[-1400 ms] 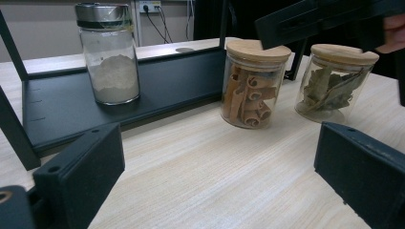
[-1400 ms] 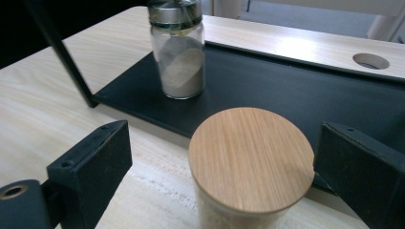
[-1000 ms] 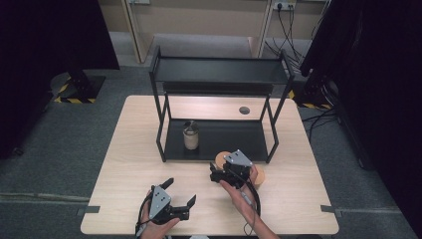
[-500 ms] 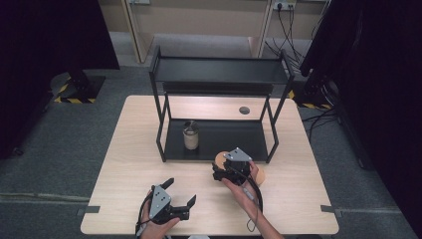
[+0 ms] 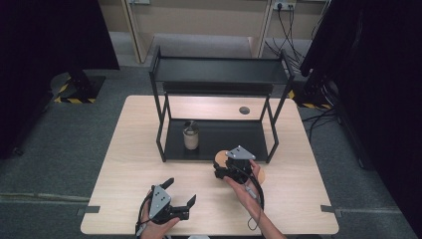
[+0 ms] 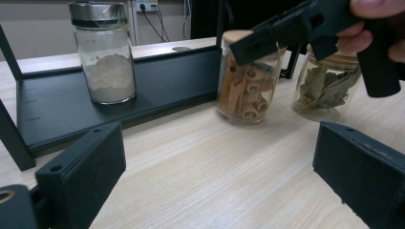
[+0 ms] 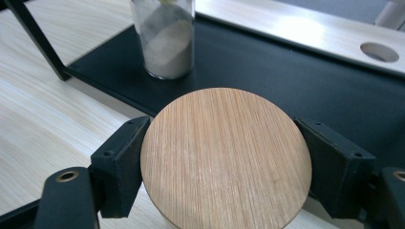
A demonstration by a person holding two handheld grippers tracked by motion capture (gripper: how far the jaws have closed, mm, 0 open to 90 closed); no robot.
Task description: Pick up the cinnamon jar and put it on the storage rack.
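The right gripper (image 5: pixel 225 172) stands over the jar of cinnamon sticks (image 6: pixel 246 86), and its fingers (image 7: pixel 119 171) have just been closing; in the right gripper view they press against both sides of the jar's round wooden lid (image 7: pixel 225 157), so the jar is gripped at its top. That jar stands on the desk (image 5: pixel 308 199) just in front of the black shelf rack (image 5: pixel 219 69), close to the front edge of the rack's bottom shelf (image 6: pixel 157 86).

Just beside the cinnamon jar, on the side away from the rack's left leg, stands a second jar with a wooden lid, holding dried leaves (image 6: pixel 327 90); the two jars are near each other, and whether they touch cannot be told. On the rack's bottom shelf, towards its left end, stands a glass jar with a metal lid (image 6: pixel 102 52), part filled with a white powder. It is well apart from the cinnamon jar, and the shelf between them is bare. Behind the rack a round grey hole cover (image 5: pixel 244 110) is set into the desk. The rack's top shelf hangs over the bottom one, and its thin black legs stand at the corners.

The left gripper (image 5: pixel 179 196) rests near the front edge of the desk, well apart from the rack, with its fingers (image 6: pixel 83 171) spread wide and nothing between them.

No label or writing can be read on any jar.
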